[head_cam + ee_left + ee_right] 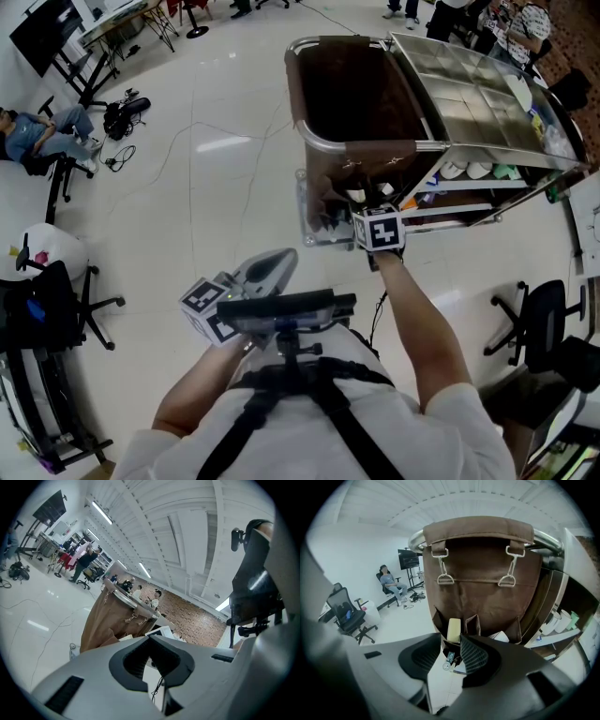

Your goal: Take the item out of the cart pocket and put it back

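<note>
The cart's brown fabric bag [480,578] hangs from a steel rail, with a row of small pockets along its lower edge. A pale cream flat item [453,629] stands upright in one pocket [443,623], its top sticking out. My right gripper [452,645] is open right at that pocket, the item's lower part between the jaw tips, and the pads do not press on it. From the head view the right gripper [377,227] is against the bag's [356,103] front. My left gripper [279,261] stays back near the body, shut and empty [150,639].
The cart's steel top [469,84] and shelves with white cups [466,170] extend right of the bag. A black office chair [544,328] stands at the right, and another chair [52,300] at the left. A person [37,136] sits far left, and cables [122,155] lie on the floor.
</note>
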